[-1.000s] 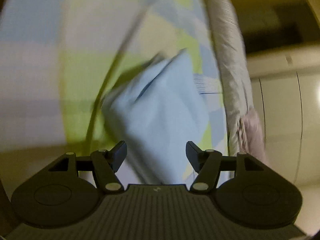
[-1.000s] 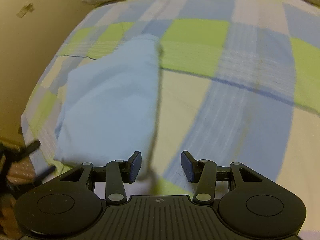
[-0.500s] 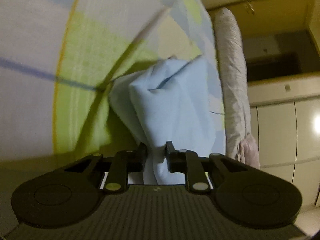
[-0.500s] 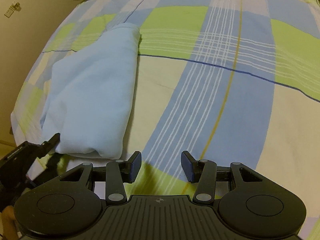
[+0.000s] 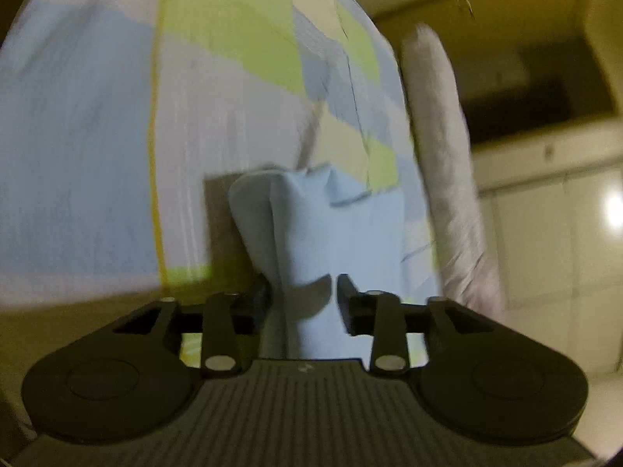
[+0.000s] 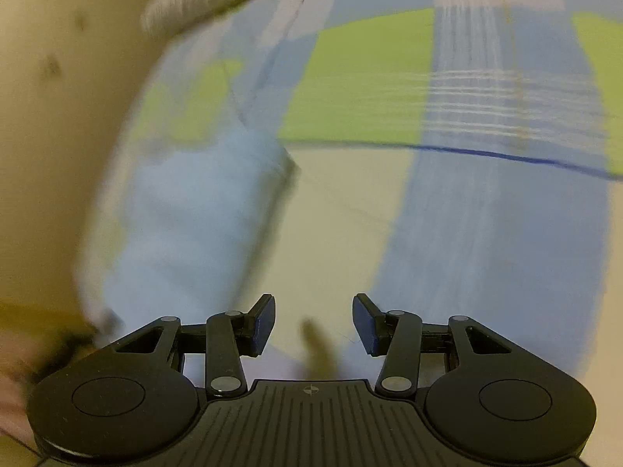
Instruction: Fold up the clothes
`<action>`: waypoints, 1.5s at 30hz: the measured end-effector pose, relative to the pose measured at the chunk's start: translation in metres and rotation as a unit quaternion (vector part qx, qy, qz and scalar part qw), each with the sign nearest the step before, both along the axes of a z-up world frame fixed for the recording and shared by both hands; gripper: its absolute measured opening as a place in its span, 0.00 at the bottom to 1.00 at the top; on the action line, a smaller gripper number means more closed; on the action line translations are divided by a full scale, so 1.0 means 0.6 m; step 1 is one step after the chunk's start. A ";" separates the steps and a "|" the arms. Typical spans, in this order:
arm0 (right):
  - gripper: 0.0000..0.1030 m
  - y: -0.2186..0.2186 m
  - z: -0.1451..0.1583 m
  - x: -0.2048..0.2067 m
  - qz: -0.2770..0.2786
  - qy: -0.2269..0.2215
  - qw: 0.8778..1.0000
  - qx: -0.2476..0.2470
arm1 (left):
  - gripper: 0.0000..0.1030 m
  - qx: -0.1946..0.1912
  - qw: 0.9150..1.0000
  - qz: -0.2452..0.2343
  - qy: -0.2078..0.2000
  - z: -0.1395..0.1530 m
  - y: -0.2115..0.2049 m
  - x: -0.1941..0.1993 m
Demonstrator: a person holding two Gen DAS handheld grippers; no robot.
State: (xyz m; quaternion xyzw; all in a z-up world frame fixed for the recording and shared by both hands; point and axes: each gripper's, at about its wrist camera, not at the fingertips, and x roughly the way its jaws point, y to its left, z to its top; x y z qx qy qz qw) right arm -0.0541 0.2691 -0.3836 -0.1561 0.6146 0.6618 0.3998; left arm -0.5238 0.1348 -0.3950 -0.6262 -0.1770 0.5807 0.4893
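A dim bedroom with cream cabinet doors (image 5: 545, 241) at the back holds a bed (image 6: 350, 225) spread with a sheet checked in pale blue, lime green and cream. A grey pillow (image 5: 447, 163) lies along one edge of the bed, and the light blue garment (image 5: 323, 229) sits beside that pillow, near the bed's corner and close to its side edge, already gathered into a narrow, several-layered bundle.

The left gripper (image 5: 301, 292) straddles the near end of that bundle. Its jaws have just been opening and now stand at a moderate gap with a ridge of the blue cloth rising between them; the left pad is half hidden by the fabric and the right pad stands clear of it, so the cloth looks released rather than pinched. That fits a fold just laid down: the end was carried here so that it lands on the layers beneath.

The right gripper (image 6: 313, 321) hangs over bare sheet, just beside the long right-hand edge of the garment, which shows blurred to its left. Its jaws are half apart with nothing between them. Placed there, it seems ready either to steady the bundle or to take that edge for the next fold.

The garment's far end still looks puckered, so smoothing is probably needed before another fold.
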 end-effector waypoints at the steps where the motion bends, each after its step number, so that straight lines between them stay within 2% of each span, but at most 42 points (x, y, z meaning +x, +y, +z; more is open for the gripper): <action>1: 0.51 0.016 -0.011 0.001 -0.017 0.027 0.999 -0.003 | 0.34 -0.002 1.000 0.008 -0.002 -0.004 -0.002 0.001; 2: 0.57 0.032 -0.023 0.000 -0.031 0.047 0.998 -0.005 | 0.34 -0.005 1.000 0.013 -0.003 -0.008 -0.003 0.002; 5: 0.58 0.082 -0.059 -0.015 -0.052 0.084 0.995 -0.007 | 0.32 -0.009 1.000 0.026 -0.007 -0.016 -0.006 0.003; 8: 0.57 0.125 -0.090 -0.035 -0.063 0.124 0.990 -0.003 | 0.20 -0.012 1.000 0.016 0.012 -0.015 0.002 0.004; 9: 0.53 0.135 -0.094 -0.043 -0.061 0.124 0.990 0.000 | 0.17 -0.013 1.000 0.012 0.019 -0.015 0.005 0.005; 10: 0.24 0.142 -0.094 -0.052 -0.055 0.114 0.992 0.002 | 0.16 -0.016 0.999 0.003 0.030 -0.011 0.014 0.008; 11: 0.19 0.149 -0.095 -0.060 -0.049 0.104 0.993 0.005 | 0.15 -0.018 0.999 -0.011 0.041 -0.005 0.025 0.007; 15: 0.16 0.113 -0.065 -0.054 -0.064 0.077 0.995 0.019 | 0.15 -0.012 0.994 -0.075 0.077 0.019 0.082 -0.019; 18: 0.16 0.033 -0.034 -0.041 -0.092 0.070 0.993 -0.004 | 0.14 0.001 0.986 -0.126 0.110 0.032 0.146 -0.046; 20: 0.16 -0.027 -0.020 -0.047 -0.098 0.075 0.992 -0.028 | 0.15 0.000 0.980 -0.159 0.116 0.029 0.185 -0.063; 22: 0.18 -0.073 -0.015 -0.058 -0.085 0.066 0.993 -0.041 | 0.17 -0.018 0.978 -0.182 0.104 0.013 0.211 -0.078; 23: 0.28 -0.084 -0.016 -0.063 -0.073 0.053 0.995 -0.043 | 0.19 -0.022 0.977 -0.188 0.095 0.007 0.215 -0.084; 25: 0.47 -0.078 -0.008 -0.063 -0.056 0.006 0.998 -0.036 | 0.26 -0.026 0.978 -0.191 0.082 0.005 0.212 -0.092; 27: 0.50 -0.058 0.009 -0.052 -0.043 -0.017 0.999 0.002 | 0.36 -0.025 0.978 -0.190 0.082 0.003 0.201 -0.100; 30: 0.53 0.001 0.028 -0.044 -0.009 -0.020 0.998 0.059 | 0.42 -0.020 0.982 -0.172 0.070 0.000 0.187 -0.111; 34: 0.53 0.105 0.005 -0.080 0.055 -0.001 0.995 0.088 | 0.41 -0.015 0.986 -0.158 0.051 -0.016 0.195 -0.110; 37: 0.53 0.170 -0.037 -0.127 0.085 0.025 0.994 0.059 | 0.36 0.000 0.985 -0.161 0.053 -0.018 0.208 -0.106; 38: 0.53 0.178 -0.050 -0.139 0.084 0.034 0.994 0.052 | 0.15 0.005 0.985 -0.165 0.056 -0.016 0.210 -0.106; 39: 0.51 0.183 -0.057 -0.149 0.078 0.041 0.995 0.056 | 0.14 0.011 0.983 -0.171 0.061 -0.013 0.210 -0.107; 40: 0.24 0.188 -0.057 -0.155 0.072 0.036 0.995 0.063 | 0.14 0.016 0.981 -0.178 0.080 -0.006 0.212 -0.105; 41: 0.19 0.190 -0.053 -0.157 0.068 0.030 0.995 0.073 | 0.13 0.025 0.978 -0.183 0.096 -0.001 0.214 -0.102; 44: 0.16 0.186 -0.041 -0.159 0.058 0.024 0.992 0.109 | 0.13 0.055 0.971 -0.193 0.132 0.012 0.217 -0.094; 45: 0.16 0.186 -0.043 -0.163 0.058 0.013 0.992 0.112 | 0.16 0.046 0.969 -0.197 0.142 0.008 0.222 -0.091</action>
